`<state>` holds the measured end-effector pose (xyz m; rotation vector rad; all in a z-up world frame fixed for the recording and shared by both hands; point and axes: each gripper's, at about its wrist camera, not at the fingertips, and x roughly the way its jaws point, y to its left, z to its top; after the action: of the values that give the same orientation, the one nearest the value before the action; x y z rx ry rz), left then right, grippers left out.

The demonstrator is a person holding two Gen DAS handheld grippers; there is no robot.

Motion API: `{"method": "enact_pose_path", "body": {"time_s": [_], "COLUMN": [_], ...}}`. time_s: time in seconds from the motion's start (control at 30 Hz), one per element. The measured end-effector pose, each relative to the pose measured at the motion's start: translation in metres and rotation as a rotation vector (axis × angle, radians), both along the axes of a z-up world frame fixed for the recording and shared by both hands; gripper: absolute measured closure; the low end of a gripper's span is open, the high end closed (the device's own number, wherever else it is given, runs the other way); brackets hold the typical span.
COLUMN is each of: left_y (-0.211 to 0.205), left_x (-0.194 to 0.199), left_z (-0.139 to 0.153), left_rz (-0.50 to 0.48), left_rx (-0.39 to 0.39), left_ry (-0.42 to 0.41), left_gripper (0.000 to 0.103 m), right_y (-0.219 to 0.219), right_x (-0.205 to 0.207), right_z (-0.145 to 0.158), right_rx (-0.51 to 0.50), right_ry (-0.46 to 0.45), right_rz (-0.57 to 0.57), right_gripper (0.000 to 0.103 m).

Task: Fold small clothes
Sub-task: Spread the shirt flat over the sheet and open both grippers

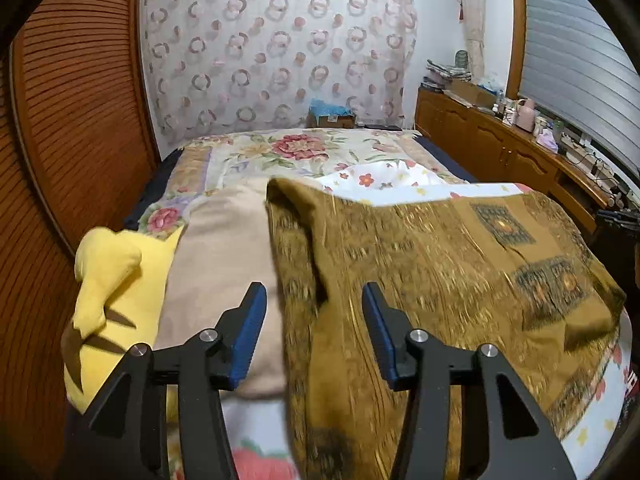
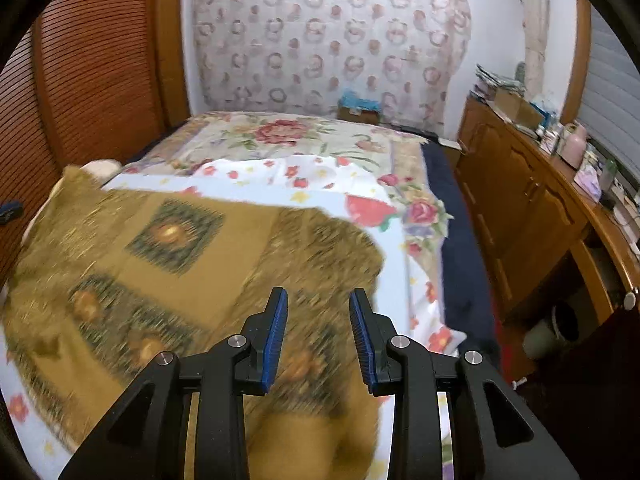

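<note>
A mustard-brown patterned garment [image 1: 432, 264] lies spread on the bed, blurred; it also shows in the right wrist view [image 2: 168, 264]. My left gripper [image 1: 314, 296] is open and empty above the garment's left edge, where it meets a beige cloth [image 1: 224, 256]. My right gripper [image 2: 318, 300] is open and empty above the garment's right part, near its right edge. A yellow cloth [image 1: 116, 280] lies left of the beige one.
The bed has a white flowered sheet [image 2: 320, 184] over a floral cover [image 1: 304, 148]. A wooden slatted door [image 1: 72, 120] stands at the left. A wooden cabinet [image 2: 532, 208] with clutter on top runs along the right. A small bin [image 2: 556, 328] sits on the floor.
</note>
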<state>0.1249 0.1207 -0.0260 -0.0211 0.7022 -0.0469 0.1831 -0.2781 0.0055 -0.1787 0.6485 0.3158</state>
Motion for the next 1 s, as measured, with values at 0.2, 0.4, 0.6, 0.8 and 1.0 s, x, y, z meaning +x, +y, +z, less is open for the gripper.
{"method": "enact_pose_path", "body": {"time_s": [0.2, 0.4, 0.6, 0.8, 1.0], "left_y": [-0.009, -0.011, -0.009, -0.01, -0.038], "left_x": [-0.034, -0.052, -0.06, -0.068, -0.085], "left_z": [-0.029, -0.044, -0.057, -0.054, -0.036], "left_rz": [-0.008, -0.008, 0.011, 0.031, -0.031], "left_rx": [-0.015, -0.04, -0.049, -0.067, -0.104], "left_ry": [0.045, 0.066, 0.09, 0.082, 0.031], "left_gripper": [0.052, 0.052, 0.052, 0.052, 0.052], "right_y": [-0.026, -0.035, -0.038, -0.019, 0.028], "right_x": [-0.053, -0.069, -0.066, -0.076, -0.092], "right_z": [-0.036, -0.048, -0.053, -0.051, -0.037], "right_rx": [0.004, 0.009, 0.024, 0.06, 0.085], "right_ry": [0.029, 0.042, 0.048, 0.026, 0.006], "right_rz": [-0.023, -0.044, -0.078, -0.041, 0.093], "right_gripper": [0.07, 0.07, 0.07, 0.07, 0.07]}}
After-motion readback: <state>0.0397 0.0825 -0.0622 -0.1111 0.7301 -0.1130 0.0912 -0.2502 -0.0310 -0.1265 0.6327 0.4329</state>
